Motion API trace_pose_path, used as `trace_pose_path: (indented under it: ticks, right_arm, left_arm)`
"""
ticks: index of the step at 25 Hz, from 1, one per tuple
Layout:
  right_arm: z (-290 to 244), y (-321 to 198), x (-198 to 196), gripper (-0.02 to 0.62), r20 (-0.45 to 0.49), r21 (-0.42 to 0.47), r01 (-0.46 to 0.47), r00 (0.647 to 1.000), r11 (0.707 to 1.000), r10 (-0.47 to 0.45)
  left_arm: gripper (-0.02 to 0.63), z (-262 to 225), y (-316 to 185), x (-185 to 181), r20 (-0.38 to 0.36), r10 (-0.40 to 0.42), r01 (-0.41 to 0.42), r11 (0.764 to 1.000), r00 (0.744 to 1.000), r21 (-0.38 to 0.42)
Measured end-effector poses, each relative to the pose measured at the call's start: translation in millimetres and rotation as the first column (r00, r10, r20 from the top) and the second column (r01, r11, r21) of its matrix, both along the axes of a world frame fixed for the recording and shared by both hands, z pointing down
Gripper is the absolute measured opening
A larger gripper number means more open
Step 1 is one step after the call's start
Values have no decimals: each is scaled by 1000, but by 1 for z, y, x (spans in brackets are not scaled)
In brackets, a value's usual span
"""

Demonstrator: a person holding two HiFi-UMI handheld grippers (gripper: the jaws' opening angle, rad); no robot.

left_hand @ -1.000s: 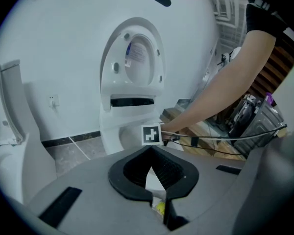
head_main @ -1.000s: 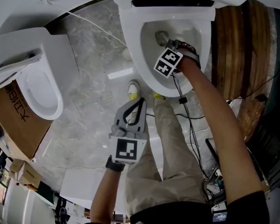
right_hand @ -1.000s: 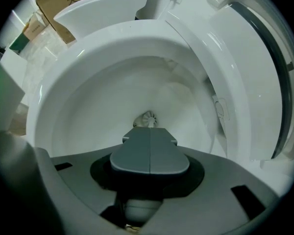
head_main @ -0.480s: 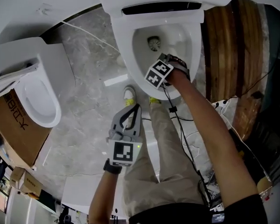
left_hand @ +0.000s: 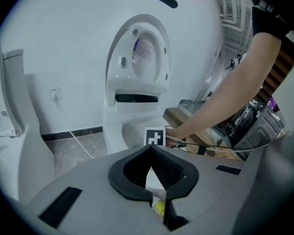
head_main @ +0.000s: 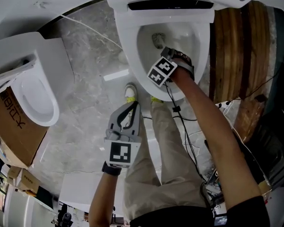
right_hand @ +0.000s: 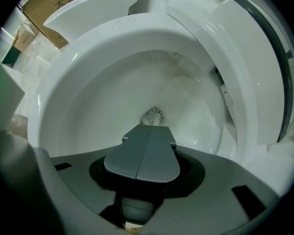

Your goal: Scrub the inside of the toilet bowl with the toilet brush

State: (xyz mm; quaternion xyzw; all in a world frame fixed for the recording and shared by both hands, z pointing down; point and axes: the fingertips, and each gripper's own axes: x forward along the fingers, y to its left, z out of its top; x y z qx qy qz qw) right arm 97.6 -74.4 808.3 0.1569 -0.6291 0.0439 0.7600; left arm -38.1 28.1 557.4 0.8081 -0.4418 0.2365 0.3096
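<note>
White toilet bowl (head_main: 143,56); grey marbled floor (head_main: 85,93); brown striped wood (head_main: 236,46)

Doesn't look like a home bathroom to me, more like a showroom back room or a test space for sanitary ware. In the head view there's one white toilet (head_main: 132,56) at 12 o'clock, and the left gripper view shows its lid (left_hand: 139,53) up. A second toilet (head_main: 35,96) stands on the open floor at 9 o'clock, next to a printed cardboard box (head_main: 14,129) at 8. There are more small boxes (head_main: 26,179) down at 7. The floor (head_main: 85,108) is grey marble-look tile, with a slatted wood platform (head_main: 236,46) at 2 o'clock and loose cables (head_main: 189,143) around 5. The left gripper view also has a plain white wall (left_hand: 63,43) with a black skirting strip (left_hand: 73,132).
</note>
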Motion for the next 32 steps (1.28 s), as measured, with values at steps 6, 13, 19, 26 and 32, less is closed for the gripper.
trace_pose_path:
  ticks: [6,13,19,26,32]
  right_arm:
    - [14,12,-3,173,-31,83,18,999,996,-16]
    - [4,9,-2,196,27,-28,-12,1000,1000,13]
    - [-29,23,10,199,76,-151,-152,983,977,165]
    - [-79,87,24,199,131,-108,-278,948,954,291]
    - [-127,145,25,199,164,-173,-361,907,916,389]
  left_arm:
    - [18,1,-2,6,-11,1,-1,1000,1000,3]
    - [17,-15,9,9,5,32,-32,999,999,30]
    - [18,-39,24,13,19,83,-84,995,996,45]
    - [17,-81,32,15,18,120,-121,992,993,43]
    - [18,-135,25,9,26,138,-140,984,990,108]
